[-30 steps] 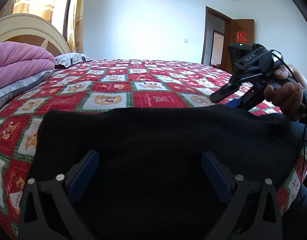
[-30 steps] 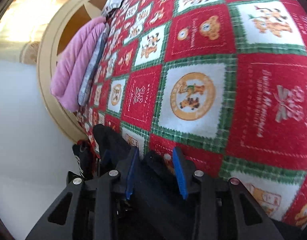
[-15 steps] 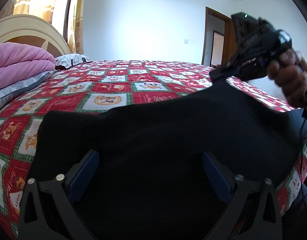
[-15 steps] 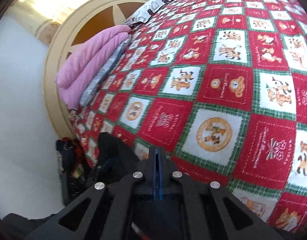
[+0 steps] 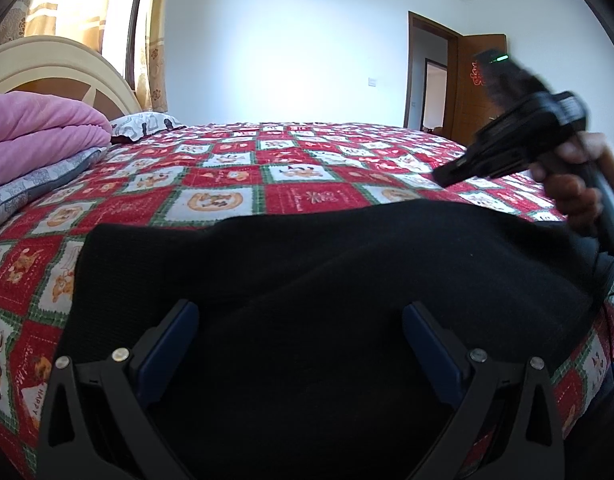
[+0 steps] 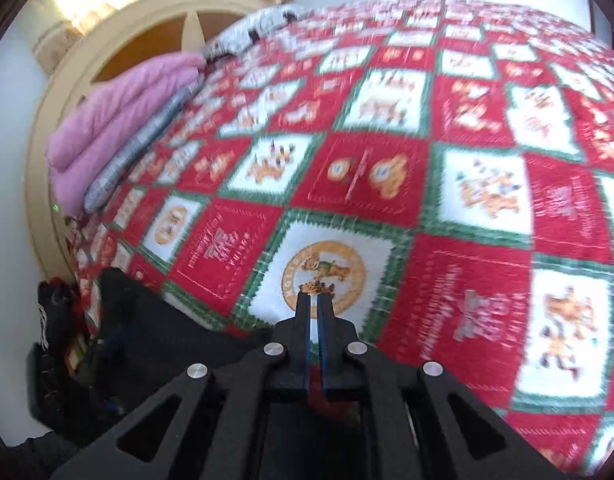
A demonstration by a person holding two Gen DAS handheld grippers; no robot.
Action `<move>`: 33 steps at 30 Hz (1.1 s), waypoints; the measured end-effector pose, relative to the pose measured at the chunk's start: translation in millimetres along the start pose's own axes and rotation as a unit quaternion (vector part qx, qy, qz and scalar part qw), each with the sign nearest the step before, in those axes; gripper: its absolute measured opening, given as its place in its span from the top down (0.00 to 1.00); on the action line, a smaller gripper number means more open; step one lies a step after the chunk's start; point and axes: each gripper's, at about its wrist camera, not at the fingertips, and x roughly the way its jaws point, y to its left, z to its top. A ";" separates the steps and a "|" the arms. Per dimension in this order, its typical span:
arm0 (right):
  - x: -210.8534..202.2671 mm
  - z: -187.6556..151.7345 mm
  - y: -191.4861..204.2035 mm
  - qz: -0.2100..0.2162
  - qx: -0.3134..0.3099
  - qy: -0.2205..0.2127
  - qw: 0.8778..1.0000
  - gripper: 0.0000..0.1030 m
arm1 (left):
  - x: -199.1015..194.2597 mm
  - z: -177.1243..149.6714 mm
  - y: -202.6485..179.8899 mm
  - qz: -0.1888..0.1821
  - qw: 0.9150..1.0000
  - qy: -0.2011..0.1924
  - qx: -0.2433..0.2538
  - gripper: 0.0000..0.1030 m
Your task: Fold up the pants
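Observation:
The black pants [image 5: 307, 280] lie spread across the near edge of the bed, filling the lower left wrist view. My left gripper [image 5: 299, 320] is open, its blue pads [image 5: 175, 340] wide apart just above the cloth. My right gripper [image 5: 451, 176] is held in the air over the pants' far right edge, apart from the cloth. In the right wrist view its jaws stand almost together [image 6: 315, 300] with a thin gap and no cloth between them; the pants [image 6: 155, 320] lie below to the left.
The bed is covered by a red, green and white patchwork quilt [image 5: 287, 168]. A folded pink blanket [image 5: 35, 136] on grey bedding and a pillow [image 5: 143, 128] lie by the cream headboard [image 6: 67, 100]. An open brown door [image 5: 467, 88] stands at the far right.
My right gripper shut on the pants' far edge, lifted it, and now holds no cloth; the edge has dropped back flat. The right gripper is lower and further right. The left gripper stayed still.

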 end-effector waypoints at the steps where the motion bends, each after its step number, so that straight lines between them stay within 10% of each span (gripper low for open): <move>1: -12.3 -3.9 -0.7 -0.002 -0.001 -0.012 1.000 0.82 | 0.0 -0.1 -0.1 0.000 1.000 0.000 0.000 0.00; 4: -53.1 -29.5 5.0 -0.010 -0.022 -0.039 0.999 0.62 | 0.0 -0.1 -0.1 0.000 1.000 0.000 0.000 0.00; 17: -60.4 -180.0 46.3 -0.134 -0.113 -0.023 0.984 0.61 | -8.3 -2.0 -1.1 0.003 1.000 0.011 0.008 0.00; 33: -71.1 -210.4 44.9 -0.165 -0.160 -0.031 0.973 0.64 | -14.2 -13.1 -4.6 0.006 0.999 0.020 0.030 0.00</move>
